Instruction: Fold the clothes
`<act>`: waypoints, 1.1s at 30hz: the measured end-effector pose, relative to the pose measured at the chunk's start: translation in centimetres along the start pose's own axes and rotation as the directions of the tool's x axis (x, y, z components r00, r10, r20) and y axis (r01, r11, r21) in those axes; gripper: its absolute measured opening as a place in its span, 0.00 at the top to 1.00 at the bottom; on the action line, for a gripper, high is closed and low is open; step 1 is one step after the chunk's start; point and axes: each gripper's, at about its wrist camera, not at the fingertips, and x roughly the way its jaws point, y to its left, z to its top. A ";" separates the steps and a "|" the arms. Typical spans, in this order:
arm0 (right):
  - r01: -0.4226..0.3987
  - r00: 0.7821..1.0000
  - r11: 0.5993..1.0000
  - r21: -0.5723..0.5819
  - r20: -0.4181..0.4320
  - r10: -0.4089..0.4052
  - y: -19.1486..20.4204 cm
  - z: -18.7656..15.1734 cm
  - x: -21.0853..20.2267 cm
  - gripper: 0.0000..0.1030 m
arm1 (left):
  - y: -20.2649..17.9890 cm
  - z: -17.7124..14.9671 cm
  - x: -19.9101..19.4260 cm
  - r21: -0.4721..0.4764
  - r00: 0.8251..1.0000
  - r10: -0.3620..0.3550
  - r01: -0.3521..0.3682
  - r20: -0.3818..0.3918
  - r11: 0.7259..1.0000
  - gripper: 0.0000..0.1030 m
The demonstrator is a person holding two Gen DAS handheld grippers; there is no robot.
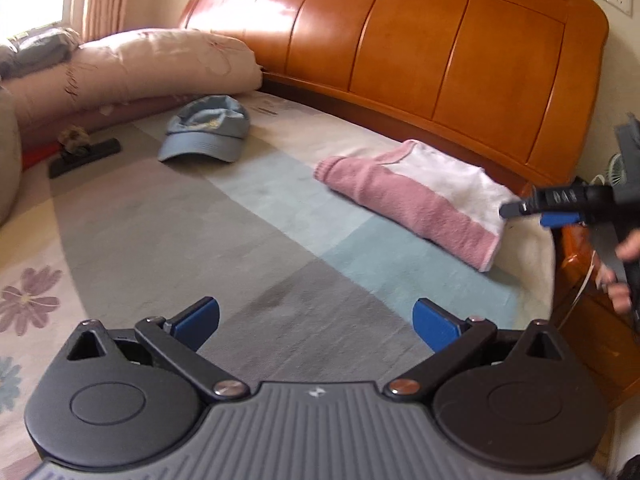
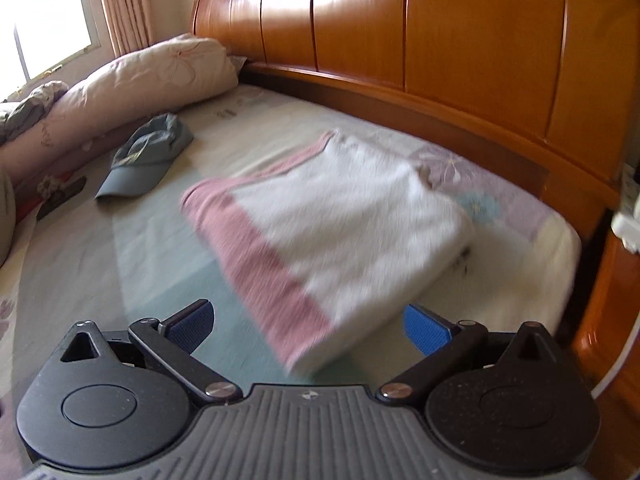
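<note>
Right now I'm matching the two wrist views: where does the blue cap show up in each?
Left wrist: blue cap upper left of centre, near the pink pillow.
Right wrist: blue cap left of centre, left of the folded pink-and-white garment.
Shared landmark: the wooden headboard.

Folded garment (image 2: 344, 232) on bed (image 2: 160, 264) before headboard (image 2: 440, 40), cap (image 2: 148, 160) left of it, pillow (image 2: 152, 76) behind cap

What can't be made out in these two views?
- Folded garment: the right wrist view is motion-blurred, so the layers are unclear.
- Small object beside the cap: too small in the left wrist view to name.
- Right gripper: cut off by the left wrist view's edge.
</note>
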 end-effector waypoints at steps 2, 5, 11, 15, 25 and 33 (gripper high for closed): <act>0.010 1.000 1.000 0.009 -0.016 -0.010 0.6 -1.0 -1.1 0.00 | -0.4 0.6 0.5 0.002 1.000 -0.019 0.019 -0.010 1.000 0.01; 0.025 0.999 1.000 0.017 -0.038 -0.025 1.6 -2.5 -2.5 0.00 | -1.3 1.3 0.6 0.029 0.999 -0.049 0.049 0.004 0.998 0.01; 0.062 0.995 0.998 0.004 -0.084 -0.061 3.5 -4.4 -4.1 0.00 | -3.2 2.7 1.9 0.109 0.999 -0.028 0.030 -0.024 0.994 0.01; 0.080 0.991 0.997 0.013 -0.106 -0.078 4.3 -4.9 -4.5 0.00 | -4.6 3.5 2.6 0.127 0.998 -0.047 0.053 -0.046 0.990 0.01; 0.081 0.991 0.996 0.036 -0.106 -0.077 3.4 -5.1 -5.5 0.00 | -8.2 5.6 4.3 0.124 0.991 -0.082 0.094 -0.104 0.988 0.01; 0.068 0.994 0.997 0.028 -0.090 -0.065 1.3 -4.4 -5.5 0.00 | -10.2 6.3 4.5 0.114 0.994 -0.064 0.074 -0.087 0.991 0.01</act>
